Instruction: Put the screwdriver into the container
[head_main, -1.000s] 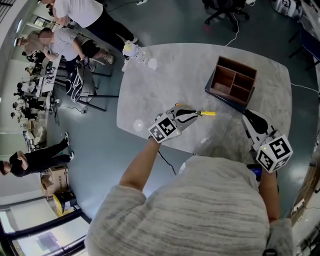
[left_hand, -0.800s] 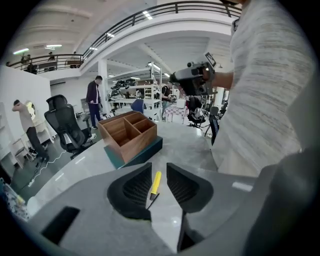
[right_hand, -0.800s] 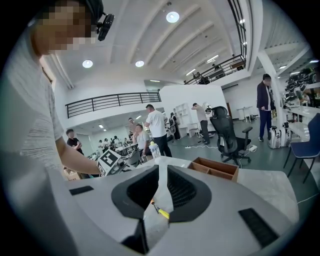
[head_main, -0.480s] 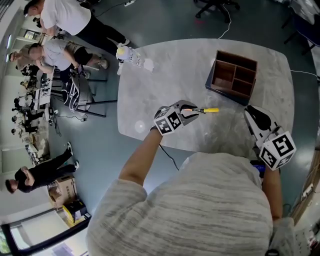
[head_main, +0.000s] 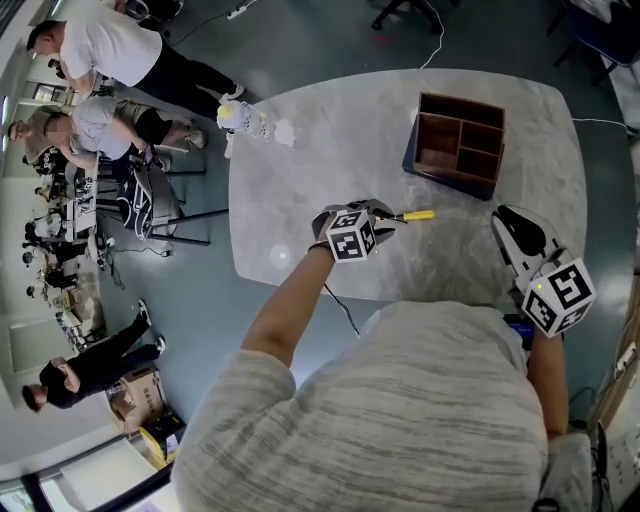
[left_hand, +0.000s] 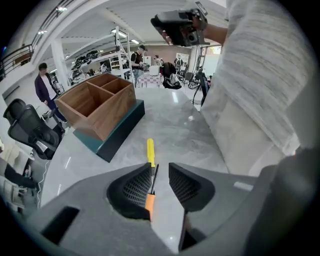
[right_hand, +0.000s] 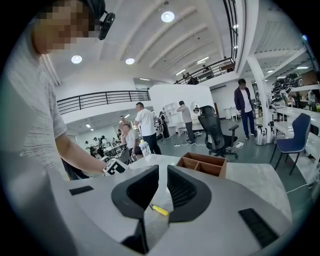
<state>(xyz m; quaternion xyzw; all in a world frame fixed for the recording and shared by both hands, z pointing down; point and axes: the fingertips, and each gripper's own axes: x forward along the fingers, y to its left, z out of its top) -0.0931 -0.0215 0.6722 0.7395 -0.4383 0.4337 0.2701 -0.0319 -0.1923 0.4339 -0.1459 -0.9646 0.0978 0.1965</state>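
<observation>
Left gripper (head_main: 384, 216): I hold it low over the table (head_main: 320, 150), nose toward the container. In its own view (left_hand: 160, 170) the jaws stand a little apart and clamp nothing.
Between the left jaws: the dark shaft of the screwdriver (left_hand: 150, 151) runs into the gap. It lies close against the pad on that view's left, with bare table showing on the other side.
Screwdriver: it lies flat on the marble top (head_main: 416, 214). Its yellow handle sticks out past the jaw tips and points roughly at the container.
Container: a wooden box with dividers on a dark base (head_main: 450, 177), standing on the far part of the table, near the handle end but not touching it. From the left gripper I see it ahead on that view's left (left_hand: 112, 117).
Right gripper (head_main: 507, 222): I hold it at the table's near right edge, well apart from the screwdriver. Its jaws (right_hand: 163, 172) are parted by a narrow gap with nothing between them. Through that gap I see the screwdriver (right_hand: 160, 210) small and far off, and the container (right_hand: 202, 166) beyond.
Bottle (head_main: 243, 118): on the table's far left corner.
</observation>
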